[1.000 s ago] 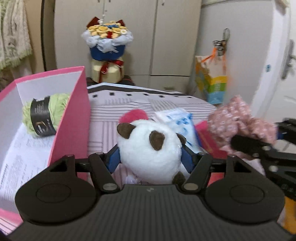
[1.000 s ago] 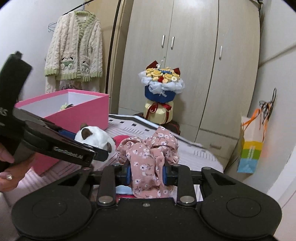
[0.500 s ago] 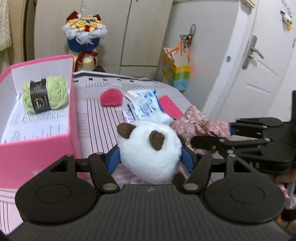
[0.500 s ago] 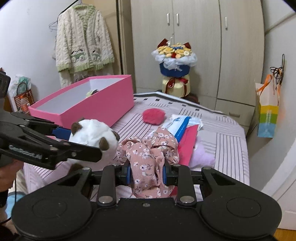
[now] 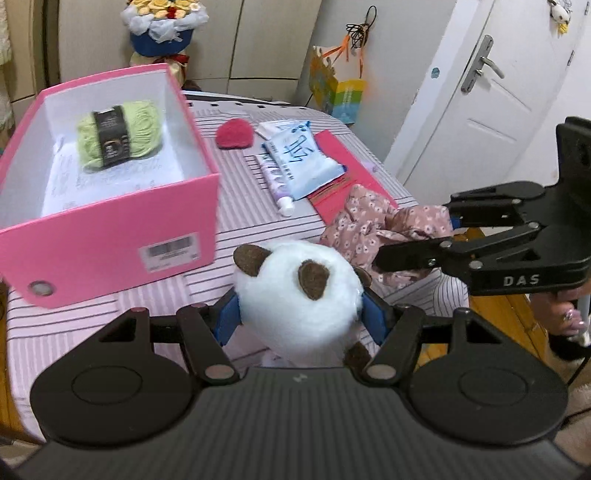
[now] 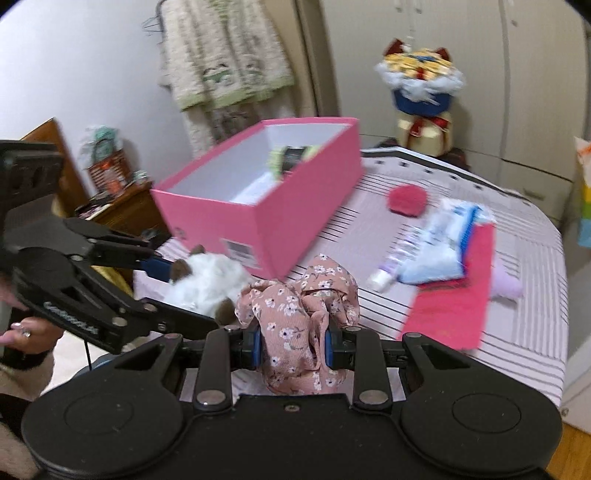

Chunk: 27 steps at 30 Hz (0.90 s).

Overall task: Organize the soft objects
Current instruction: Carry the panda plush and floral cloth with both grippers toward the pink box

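My left gripper [image 5: 300,317] is shut on a white plush toy with brown ears [image 5: 299,295], held above the near edge of the striped table [image 5: 110,317]. My right gripper [image 6: 291,345] is shut on a pink floral cloth [image 6: 299,314]; it also shows in the left wrist view [image 5: 373,225]. The open pink box [image 5: 110,236] stands at the left and holds a green yarn ball [image 5: 120,134]. A red fuzzy pad [image 5: 234,133] lies behind the box. The plush also shows in the right wrist view [image 6: 207,280], beside the box [image 6: 303,210].
A blue-white packet [image 5: 299,158], a small tube [image 5: 275,181] and a red card [image 5: 340,173] lie on the table's right half. A pale purple soft thing [image 6: 506,280] lies by the red card [image 6: 454,306]. A flower bouquet [image 5: 162,22], wardrobe and door stand behind.
Both grippers have pulled back and risen with their loads; the views now look down onto the box and table from nearer the front edge. Both grips are unchanged.
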Motion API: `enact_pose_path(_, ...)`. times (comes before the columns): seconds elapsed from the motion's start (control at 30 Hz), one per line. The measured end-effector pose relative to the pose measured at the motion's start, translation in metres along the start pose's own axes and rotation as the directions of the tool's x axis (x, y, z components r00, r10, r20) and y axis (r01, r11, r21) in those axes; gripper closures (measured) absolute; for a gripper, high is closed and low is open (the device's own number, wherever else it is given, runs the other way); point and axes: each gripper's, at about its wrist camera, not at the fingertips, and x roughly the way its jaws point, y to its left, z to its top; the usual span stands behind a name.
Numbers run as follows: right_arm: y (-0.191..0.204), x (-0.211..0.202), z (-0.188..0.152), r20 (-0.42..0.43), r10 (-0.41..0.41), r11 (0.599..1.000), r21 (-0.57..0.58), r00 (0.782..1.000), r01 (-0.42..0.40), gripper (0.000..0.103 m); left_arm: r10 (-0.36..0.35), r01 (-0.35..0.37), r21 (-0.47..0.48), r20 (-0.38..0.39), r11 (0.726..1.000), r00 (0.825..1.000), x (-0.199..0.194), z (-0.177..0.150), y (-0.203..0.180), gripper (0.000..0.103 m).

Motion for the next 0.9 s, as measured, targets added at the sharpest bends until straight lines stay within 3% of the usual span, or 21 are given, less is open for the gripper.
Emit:
enact_pose_path(0.33,0.051,0.003,0.052,0.050,0.068,0.989,-0.135,0.996,-0.060,0.070,0.114,-0.118,0.028,0.107,0.993,0.988,-0.072,0.015,0.024,0.037)
enact_pose_path(0.5,0.057,0.015,0.086,0.086,0.081,0.983,-0.173,0.993,-0.066,0.070,0.110,-0.116,0.024,0.173,0.993,0.979,-0.090,0.039,0.046,0.036)
enact_pose_path(0.6,0.055,0.031,0.107,0.096,0.068,0.981,-0.188,0.993,-0.049,0.069,0.122,-0.127,0.013,0.194,0.992,0.973,-0.088,0.058,0.065,0.036)
enact_pose_path(0.73,0.053,0.059,0.133,0.092,0.040,0.973,-0.230,0.995,-0.018,0.069,0.151,-0.148,-0.036,0.160,0.988,0.975,-0.063,0.081,0.100,0.036)
enact_pose_path(0.9,0.042,0.110,0.164,0.033,0.026,0.966,-0.259,0.999,-0.017,0.069,0.216,-0.212,-0.043,0.124,0.976,0.969,-0.023,0.107,0.137,0.036)
